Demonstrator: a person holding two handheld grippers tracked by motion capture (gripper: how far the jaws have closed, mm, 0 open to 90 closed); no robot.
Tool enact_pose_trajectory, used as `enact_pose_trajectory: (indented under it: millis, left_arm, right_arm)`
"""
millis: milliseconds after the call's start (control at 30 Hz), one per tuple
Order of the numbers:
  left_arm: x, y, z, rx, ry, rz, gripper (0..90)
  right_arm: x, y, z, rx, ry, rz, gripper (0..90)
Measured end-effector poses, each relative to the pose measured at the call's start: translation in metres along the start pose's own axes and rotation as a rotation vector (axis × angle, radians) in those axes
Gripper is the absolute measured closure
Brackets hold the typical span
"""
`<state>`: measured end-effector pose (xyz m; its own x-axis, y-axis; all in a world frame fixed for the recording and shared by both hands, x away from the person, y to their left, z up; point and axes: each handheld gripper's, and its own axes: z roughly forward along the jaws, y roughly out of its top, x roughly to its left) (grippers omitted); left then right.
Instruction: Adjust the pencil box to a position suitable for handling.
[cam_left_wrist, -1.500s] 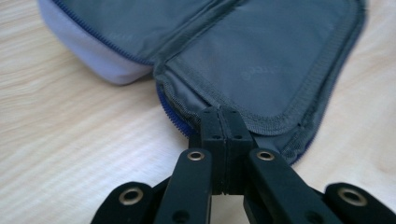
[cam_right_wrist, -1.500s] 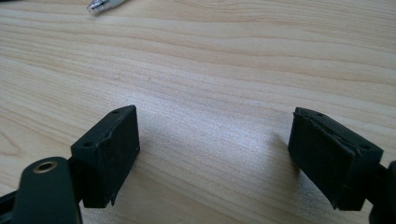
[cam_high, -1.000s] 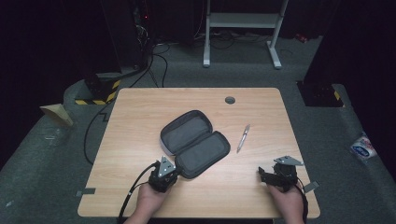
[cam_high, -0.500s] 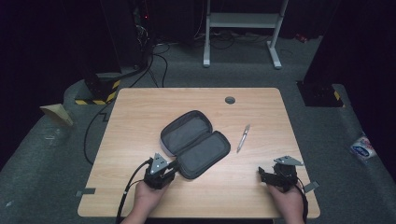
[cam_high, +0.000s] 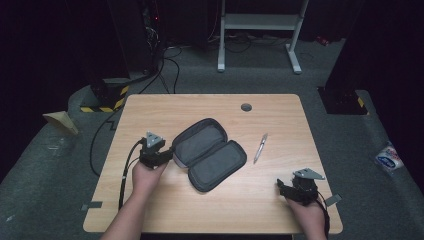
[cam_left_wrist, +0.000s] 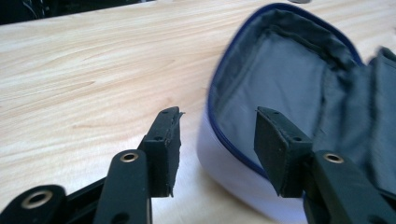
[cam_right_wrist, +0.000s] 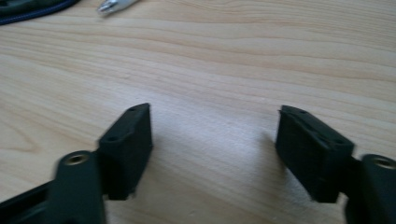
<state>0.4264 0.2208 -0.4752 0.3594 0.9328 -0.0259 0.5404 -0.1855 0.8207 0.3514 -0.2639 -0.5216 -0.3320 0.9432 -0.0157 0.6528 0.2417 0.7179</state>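
A grey zip case (cam_high: 210, 152) lies open flat in the middle of the wooden table (cam_high: 165, 107). My left gripper (cam_high: 167, 154) is at the case's left end. Its jaws have just been opening. In the left gripper view the case's blue-edged rim (cam_left_wrist: 224, 140) sits between the left gripper's (cam_left_wrist: 217, 135) pads without touching them. A silver pen (cam_high: 260, 147) lies to the right of the case. My right gripper (cam_high: 281, 186) rests near the table's front right corner. Its jaws have just been closing a little, and they stand open over bare wood (cam_right_wrist: 215, 144).
A round cable hole (cam_high: 246, 107) is in the table's far edge area. The pen's tip (cam_right_wrist: 112, 4) and a bit of the case (cam_right_wrist: 28, 9) show far ahead in the right gripper view. Cables (cam_high: 165, 65) and a white stand (cam_high: 260, 22) are on the floor behind.
My left hand moved from the case's front corner leftward and away from the person to its left end, and its jaws opened. The right hand stayed put.
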Motion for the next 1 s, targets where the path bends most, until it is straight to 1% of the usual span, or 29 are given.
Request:
enact_pose_trajectory:
  millis: [33, 67, 133, 167, 200, 233, 267, 300, 333, 433, 467, 500, 533, 567, 600, 633, 667, 700, 733, 800, 833, 867, 933, 967, 1000]
  left_arm:
    - [0.002, 0.001, 0.005, 0.002, -0.005, -0.014, 50.8]
    - [0.004, 0.002, 0.010, 0.021, -0.011, -0.022, 50.7]
    - [0.004, 0.003, 0.018, 0.037, -0.014, -0.031, 51.0]
    - [0.004, 0.003, 0.021, 0.043, -0.014, -0.032, 53.7]
    - [0.004, 0.002, 0.023, 0.051, -0.021, -0.034, 60.0]
    - [0.004, 0.002, 0.025, 0.058, -0.020, -0.039, 63.8]
    - [0.004, 0.001, 0.026, 0.064, -0.017, -0.038, 68.7]
    - [0.004, 0.001, 0.026, 0.072, -0.012, -0.024, 73.8]
    - [0.004, 0.000, 0.025, 0.073, -0.004, -0.019, 77.3]
    - [0.004, -0.005, 0.017, 0.064, 0.011, 0.006, 83.0]
    - [0.004, -0.008, 0.013, 0.060, 0.019, 0.010, 83.9]
    - [0.005, -0.011, 0.010, 0.059, 0.023, 0.013, 84.1]
    - [0.005, -0.015, 0.006, 0.059, 0.027, 0.019, 84.3]
    - [0.005, -0.019, 0.002, 0.061, 0.025, 0.019, 84.4]
    - [0.005, -0.019, 0.002, 0.061, 0.025, 0.019, 84.3]
    - [0.006, -0.024, -0.003, 0.059, 0.024, 0.024, 84.2]
    - [0.005, -0.032, -0.012, 0.055, 0.017, 0.020, 84.0]
    - [0.003, -0.036, -0.017, 0.048, 0.011, 0.021, 83.6]
    - [0.001, -0.040, -0.021, 0.044, 0.006, 0.026, 82.8]
    - [-0.004, -0.047, -0.029, 0.038, -0.006, 0.047, 81.1]
    - [-0.006, -0.051, -0.032, 0.033, -0.014, 0.051, 79.7]
    - [-0.007, -0.054, -0.036, 0.022, -0.028, 0.051, 78.1]
    - [-0.009, -0.059, -0.039, 0.010, -0.042, 0.051, 75.7]
    - [-0.010, -0.062, -0.040, 0.002, -0.049, 0.046, 75.6]
    - [-0.010, -0.065, -0.042, -0.008, -0.059, 0.030, 75.5]
  right_arm:
    - [0.003, 0.001, -0.001, 0.009, 0.009, 0.003, 30.1]
    - [0.006, 0.002, -0.002, 0.003, 0.027, 0.002, 30.4]
    - [0.017, 0.004, -0.005, -0.030, 0.061, -0.014, 31.9]
    - [0.023, 0.005, -0.006, -0.041, 0.076, -0.025, 32.6]
    - [0.029, 0.007, -0.007, -0.049, 0.092, -0.039, 33.2]
    - [0.036, 0.008, -0.007, -0.055, 0.108, -0.052, 33.5]
    - [0.042, 0.009, -0.007, -0.056, 0.124, -0.074, 33.7]
    - [0.047, 0.009, -0.007, -0.054, 0.136, -0.085, 33.9]
    - [0.053, 0.009, -0.007, -0.055, 0.152, -0.101, 34.1]
    - [0.062, 0.007, -0.006, -0.048, 0.178, -0.120, 34.3]
    - [0.063, 0.006, -0.004, -0.036, 0.189, -0.116, 34.1]
    - [0.064, 0.005, -0.002, -0.025, 0.193, -0.119, 34.1]
    - [0.066, 0.005, -0.001, -0.016, 0.185, -0.119, 34.2]
    - [0.066, 0.005, -0.001, -0.020, 0.183, -0.128, 34.3]
    - [0.067, 0.005, -0.002, -0.023, 0.183, -0.123, 34.5]
    - [0.067, 0.005, -0.002, -0.030, 0.188, -0.125, 34.8]
    - [0.068, 0.005, -0.003, -0.031, 0.190, -0.123, 35.3]
    - [0.069, 0.005, -0.003, -0.030, 0.190, -0.124, 35.6]
    - [0.070, 0.005, -0.003, -0.032, 0.190, -0.133, 35.9]
    - [0.072, 0.005, -0.004, -0.035, 0.199, -0.129, 36.2]
    - [0.074, 0.006, -0.004, -0.040, 0.202, -0.133, 36.2]
    - [0.077, 0.007, -0.005, -0.043, 0.207, -0.132, 36.4]
    - [0.085, 0.009, -0.006, -0.048, 0.228, -0.143, 38.0]
    - [0.089, 0.010, -0.005, -0.051, 0.240, -0.147, 38.3]
    - [0.095, 0.011, -0.005, -0.049, 0.250, -0.151, 38.5]
